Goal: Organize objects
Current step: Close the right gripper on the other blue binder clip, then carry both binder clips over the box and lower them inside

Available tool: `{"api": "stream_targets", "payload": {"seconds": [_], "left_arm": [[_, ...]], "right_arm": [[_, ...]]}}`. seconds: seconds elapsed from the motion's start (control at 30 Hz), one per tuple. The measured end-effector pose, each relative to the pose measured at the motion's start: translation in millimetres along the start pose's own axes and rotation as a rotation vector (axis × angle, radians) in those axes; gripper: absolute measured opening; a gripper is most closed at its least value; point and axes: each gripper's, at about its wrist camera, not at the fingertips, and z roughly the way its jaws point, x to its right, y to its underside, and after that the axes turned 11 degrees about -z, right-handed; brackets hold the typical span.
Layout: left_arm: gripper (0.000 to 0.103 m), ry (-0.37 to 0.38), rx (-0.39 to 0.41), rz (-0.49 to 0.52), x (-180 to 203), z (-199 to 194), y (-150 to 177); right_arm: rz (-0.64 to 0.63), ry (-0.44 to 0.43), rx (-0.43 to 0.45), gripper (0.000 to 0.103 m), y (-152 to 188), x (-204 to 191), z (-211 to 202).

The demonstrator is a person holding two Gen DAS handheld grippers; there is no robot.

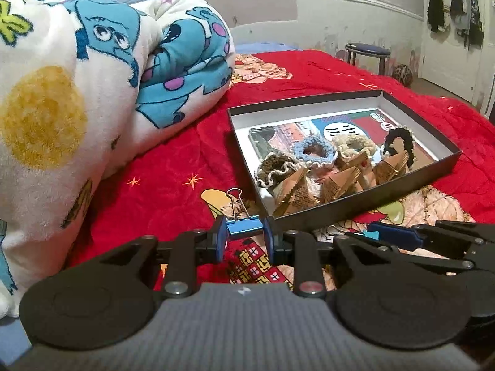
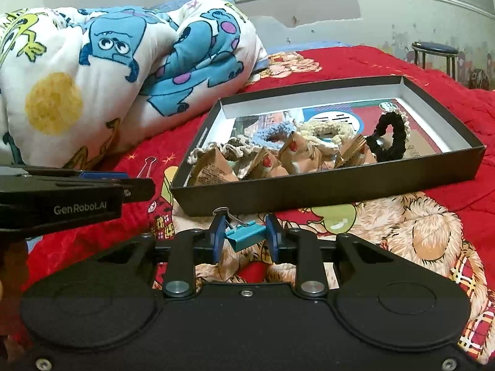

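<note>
My left gripper [image 1: 244, 235] is shut on a blue binder clip [image 1: 243, 226], whose wire handles stick up to the left, just off the near left corner of the black box [image 1: 365, 199]. My right gripper [image 2: 244, 238] is shut on a teal binder clip [image 2: 247, 237], tilted between the blue pads, in front of the black box's [image 2: 309, 190] near wall. Inside the box lie crocheted scrunchies [image 1: 314, 151] and brown paper packets [image 1: 334, 184] on a printed card. In the right wrist view the left gripper's body [image 2: 62, 198] reaches in from the left.
The box sits on a red printed bedspread [image 1: 173, 167]. A rolled white blanket with blue cartoon figures [image 1: 92, 77] fills the left. A stool [image 1: 368, 51] and a door with hanging clothes [image 1: 454, 3] stand beyond the bed on the right.
</note>
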Motion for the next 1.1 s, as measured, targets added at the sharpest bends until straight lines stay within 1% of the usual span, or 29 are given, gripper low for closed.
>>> {"api": "stream_targets", "payload": {"seconds": [0.13,0.27,0.5,0.6,0.73,0.83,1.0,1.1], "left_arm": [[0.029,0.006,0.018,-0.015,-2.1,-2.3,-1.1],[0.029,0.013,0.043,-0.008,-0.1,-4.6,-1.9],[0.029,0.024,0.076,0.001,4.9,-5.5,-5.0],[0.029,0.032,0.086,0.004,7.3,-4.6,-7.0],[0.029,0.045,0.107,0.006,11.5,-3.0,-10.7],[0.029,0.063,0.143,0.000,14.1,-3.0,-15.0],[0.029,0.110,0.214,-0.062,17.4,-2.7,-24.6],[0.029,0.125,0.236,-0.064,24.6,-1.0,-28.4]], "right_arm": [[0.000,-0.020,0.042,0.027,-5.4,-0.3,-6.7],[0.025,-0.038,0.069,0.027,-11.0,4.2,-12.8],[0.068,-0.044,0.103,0.027,-23.9,17.5,-16.9],[0.084,-0.031,0.125,0.027,-30.8,25.7,-18.9],[0.119,-0.011,0.147,0.027,-39.9,41.1,-19.2],[0.137,0.010,0.165,0.027,-46.9,55.2,-19.8],[0.190,0.032,0.193,0.027,-58.6,85.8,-20.8],[0.238,0.035,0.200,0.027,-63.8,105.6,-17.4]]}}
